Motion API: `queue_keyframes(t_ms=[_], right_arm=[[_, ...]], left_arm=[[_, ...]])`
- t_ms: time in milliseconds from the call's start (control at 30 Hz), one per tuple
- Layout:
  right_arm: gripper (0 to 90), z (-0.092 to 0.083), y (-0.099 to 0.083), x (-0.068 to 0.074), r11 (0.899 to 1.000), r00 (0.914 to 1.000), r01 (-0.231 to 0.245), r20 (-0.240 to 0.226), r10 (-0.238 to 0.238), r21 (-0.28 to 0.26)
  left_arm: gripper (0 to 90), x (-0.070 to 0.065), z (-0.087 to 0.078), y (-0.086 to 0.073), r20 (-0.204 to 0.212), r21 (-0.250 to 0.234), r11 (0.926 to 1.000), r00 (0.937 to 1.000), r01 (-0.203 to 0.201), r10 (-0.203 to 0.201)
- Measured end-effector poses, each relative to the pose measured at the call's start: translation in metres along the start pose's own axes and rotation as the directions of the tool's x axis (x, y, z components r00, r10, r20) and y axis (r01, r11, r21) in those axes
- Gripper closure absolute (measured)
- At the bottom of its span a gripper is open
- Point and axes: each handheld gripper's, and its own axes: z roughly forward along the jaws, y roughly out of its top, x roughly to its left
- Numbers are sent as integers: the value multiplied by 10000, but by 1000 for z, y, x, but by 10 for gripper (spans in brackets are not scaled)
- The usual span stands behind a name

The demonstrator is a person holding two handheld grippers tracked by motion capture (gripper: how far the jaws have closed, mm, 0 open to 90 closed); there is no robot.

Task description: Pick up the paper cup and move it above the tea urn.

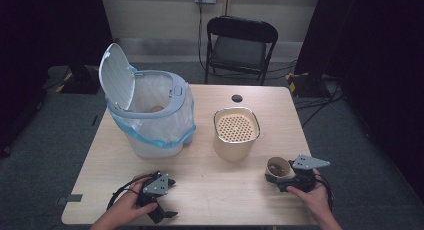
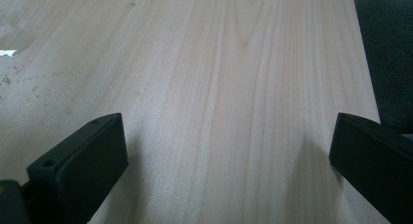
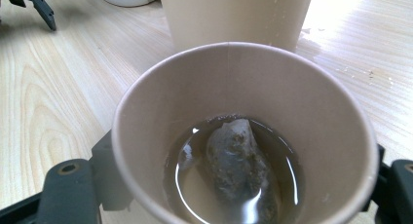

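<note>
A brown paper cup (image 1: 276,166) stands near the table's front right, and my right gripper (image 1: 276,179) is shut on it, one jaw against each side. In the right gripper view the cup (image 3: 243,83) holds a little clear liquid and a soaked tea bag (image 3: 236,160), with my right gripper (image 3: 243,168) around the cup. At the front left my left gripper (image 1: 172,197) rests low over the table (image 1: 210,190), open. In the left gripper view the left gripper (image 2: 226,151) has bare wood between its jaws.
A white bin (image 1: 150,115) with its lid up and a blue-edged liner stands at the back left. A beige canister (image 1: 236,132) with a perforated top sits mid-table, just beyond the cup (image 3: 234,14). A black folding chair (image 1: 240,45) stands behind the table.
</note>
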Motion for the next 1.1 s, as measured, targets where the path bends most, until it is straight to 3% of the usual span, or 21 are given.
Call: queue_keyframes(t_ms=[333,667,900,1100], right_arm=[[256,-1,0,0,9998,9999,159,30,-159,-111],[278,-4,9,0,9993,9995,272,153,-276,249],[284,-5,23,-7,9997,9988,187,453,-193,145],[285,-3,33,-18,9990,9968,211,756,-241,394]], left_arm=[[0,0,0,0,3,-3,10000,10000,3,-3],[0,0,0,0,2,-1,10000,10000,-3,3],[0,0,0,0,9,-9,10000,10000,20,-19],[0,0,0,0,4,1,10000,10000,19,-19]])
